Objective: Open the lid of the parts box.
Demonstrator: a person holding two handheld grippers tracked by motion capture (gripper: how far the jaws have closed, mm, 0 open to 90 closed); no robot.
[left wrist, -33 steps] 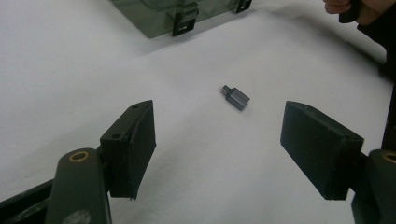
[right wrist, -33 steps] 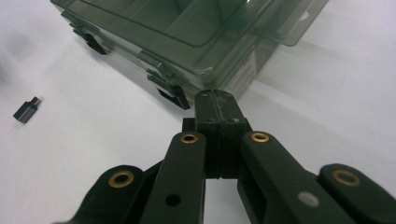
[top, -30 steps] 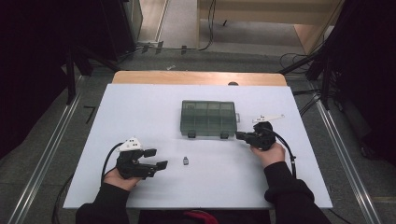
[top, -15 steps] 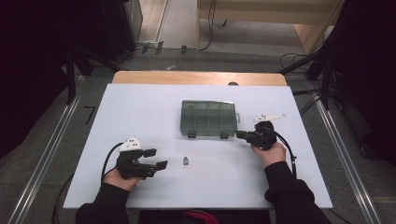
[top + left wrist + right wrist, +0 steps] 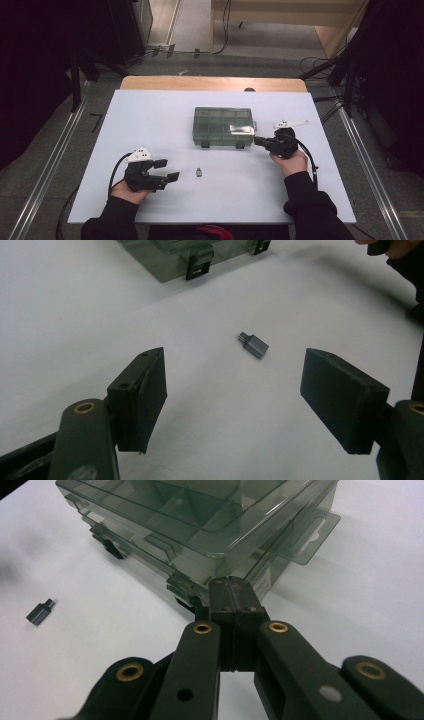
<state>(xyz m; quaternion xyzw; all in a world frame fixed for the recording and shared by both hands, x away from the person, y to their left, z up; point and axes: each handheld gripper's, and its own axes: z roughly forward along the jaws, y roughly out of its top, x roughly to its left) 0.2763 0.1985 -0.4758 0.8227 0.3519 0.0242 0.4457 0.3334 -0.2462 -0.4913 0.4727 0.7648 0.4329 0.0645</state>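
Small dark grey rectangular adapter (image 5: 253,344) lying on white counter (image 5: 150,115), just ahead of left gripper (image 5: 234,400), fingers wide apart. Right gripper (image 5: 233,592) fingers pressed together at translucent green plastic compartment box (image 5: 200,520), beyond the adapter.

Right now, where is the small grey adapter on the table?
In the high view the small grey adapter lies flat on the white table, just right of the open left tongs and in front of the clear compartment box.
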